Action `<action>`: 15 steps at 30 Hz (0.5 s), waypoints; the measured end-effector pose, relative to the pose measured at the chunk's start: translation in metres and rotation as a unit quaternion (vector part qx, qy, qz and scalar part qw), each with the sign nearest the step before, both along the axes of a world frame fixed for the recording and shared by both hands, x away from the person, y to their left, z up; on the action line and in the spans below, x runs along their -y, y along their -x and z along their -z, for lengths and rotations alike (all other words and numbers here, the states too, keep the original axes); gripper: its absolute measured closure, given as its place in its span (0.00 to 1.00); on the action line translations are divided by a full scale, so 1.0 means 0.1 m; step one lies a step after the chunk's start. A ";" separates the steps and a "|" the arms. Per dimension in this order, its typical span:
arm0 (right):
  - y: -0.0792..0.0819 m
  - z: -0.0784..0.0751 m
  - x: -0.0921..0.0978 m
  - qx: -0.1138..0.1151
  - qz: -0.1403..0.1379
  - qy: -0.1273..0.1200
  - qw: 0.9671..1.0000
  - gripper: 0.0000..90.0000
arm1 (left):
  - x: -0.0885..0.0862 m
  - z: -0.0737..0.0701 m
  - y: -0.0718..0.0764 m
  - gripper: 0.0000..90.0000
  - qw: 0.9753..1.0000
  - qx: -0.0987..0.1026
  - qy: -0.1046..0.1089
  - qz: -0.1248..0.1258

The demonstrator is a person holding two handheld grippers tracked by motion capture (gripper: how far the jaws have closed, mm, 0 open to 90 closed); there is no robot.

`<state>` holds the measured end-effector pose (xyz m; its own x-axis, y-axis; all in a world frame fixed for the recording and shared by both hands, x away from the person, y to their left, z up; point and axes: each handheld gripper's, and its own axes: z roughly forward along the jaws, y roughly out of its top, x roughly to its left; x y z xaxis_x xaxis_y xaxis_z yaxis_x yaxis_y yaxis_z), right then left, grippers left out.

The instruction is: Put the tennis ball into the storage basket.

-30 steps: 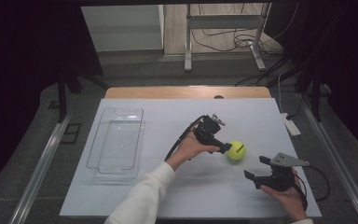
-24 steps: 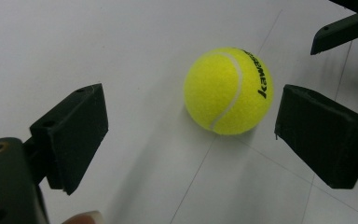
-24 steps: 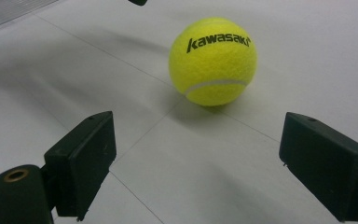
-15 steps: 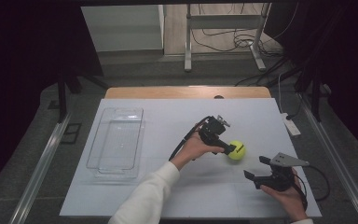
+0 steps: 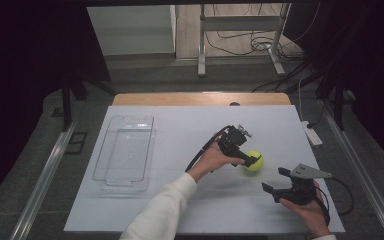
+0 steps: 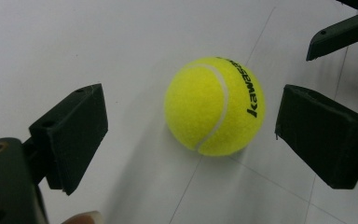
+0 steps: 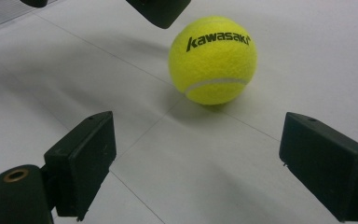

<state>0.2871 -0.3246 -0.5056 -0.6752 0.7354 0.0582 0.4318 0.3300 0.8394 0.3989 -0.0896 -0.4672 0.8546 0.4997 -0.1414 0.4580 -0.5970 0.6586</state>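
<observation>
A yellow tennis ball point(image 5: 254, 160) printed "kawasaki" rests on the white table top point(image 5: 180, 130), right of centre. My left gripper point(image 5: 249, 160) reaches in from the ball's left and is open, one jaw on either side of the ball. In the left gripper view the ball point(image 6: 214, 105) sits between the two jaws with a gap on both sides. My right gripper point(image 5: 275, 180) is open near the front right, a short way from the ball, its jaws pointing toward it. In the right gripper view the ball point(image 7: 213, 59) lies beyond the open gripper point(image 7: 200, 135).
An empty clear plastic tray point(image 5: 125, 150) lies on the left of the table. A white power strip point(image 5: 311, 134) sits by the right edge. A cable point(image 5: 202, 150) trails from the left gripper, another cable point(image 5: 347, 197) from the right one.
My left gripper has moved right and down to the ball, so its jaws now flank it. The ball and the right gripper have stayed put.
</observation>
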 end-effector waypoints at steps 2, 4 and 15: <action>0.00 0.00 0.00 0.000 0.000 0.000 1.000 0.12 | 0.01 0.00 0.00 0.11 1.000 0.000 0.000 0.001; 0.00 0.00 0.00 -0.001 0.000 0.000 1.000 0.12 | 0.04 0.01 -0.01 0.11 1.000 0.000 -0.002 0.003; 0.00 0.00 0.00 -0.001 -0.001 0.002 1.000 0.12 | 0.11 0.03 -0.04 0.11 1.000 -0.004 -0.003 0.003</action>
<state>0.2870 -0.3249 -0.5060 -0.6769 0.7339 0.0565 0.4322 0.3341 0.8376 0.4025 -0.1005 -0.4698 0.8564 0.4955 -0.1455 0.4598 -0.6034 0.6515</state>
